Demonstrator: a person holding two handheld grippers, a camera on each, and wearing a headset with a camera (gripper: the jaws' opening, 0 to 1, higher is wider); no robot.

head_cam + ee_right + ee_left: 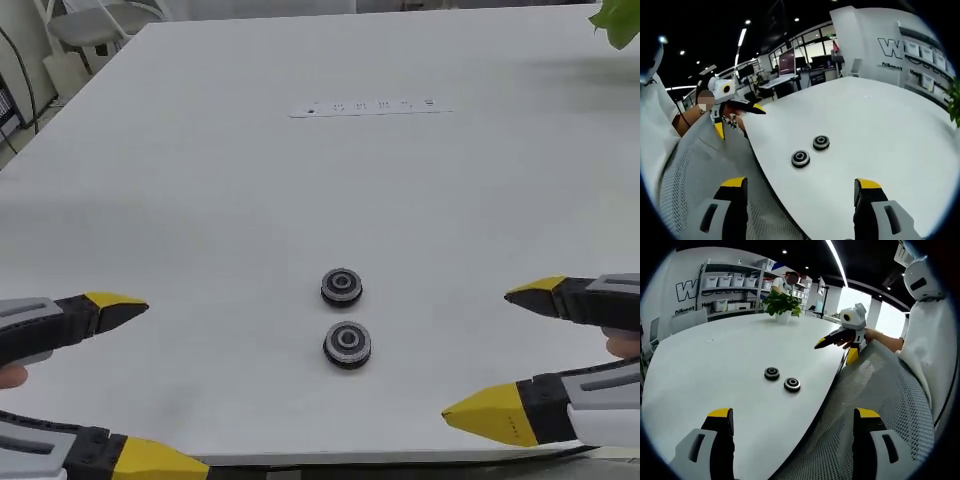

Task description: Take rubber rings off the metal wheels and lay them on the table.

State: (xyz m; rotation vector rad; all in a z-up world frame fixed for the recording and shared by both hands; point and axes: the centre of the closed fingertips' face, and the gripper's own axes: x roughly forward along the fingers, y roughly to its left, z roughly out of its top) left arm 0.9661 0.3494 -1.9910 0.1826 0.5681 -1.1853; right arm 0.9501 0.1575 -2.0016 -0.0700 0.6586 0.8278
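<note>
Fingers [112,304] of the left gripper [175,388] stand spread wide at the left edge of the head view, black with yellow tips, released and grasping nothing. One tip is over the white bench [200,200] and the other is at its near edge. To their right, in the near middle of the bench, two metal wheels lie flat: the far wheel [341,286] sits just beyond the near wheel [347,344], close to it but not touching. Each has a dark rubber ring [328,346] around its rim. Both wheels are well apart from either gripper. Farther right, the right gripper [476,352] comes in from the edge with its fingers released just as wide and empty, the yellow tips pointing left toward the wheels. Far up the bench lies a thin strip [370,107] with small marks, and plant leaves [620,20] show at the top right corner. In the left gripper view the two wheels sit ahead between that gripper's own fingers, with the bench edge and a grey mesh [875,390] surface to the right. The right gripper view shows the same pair from the other side — side by side on the bench, untouched.
</note>
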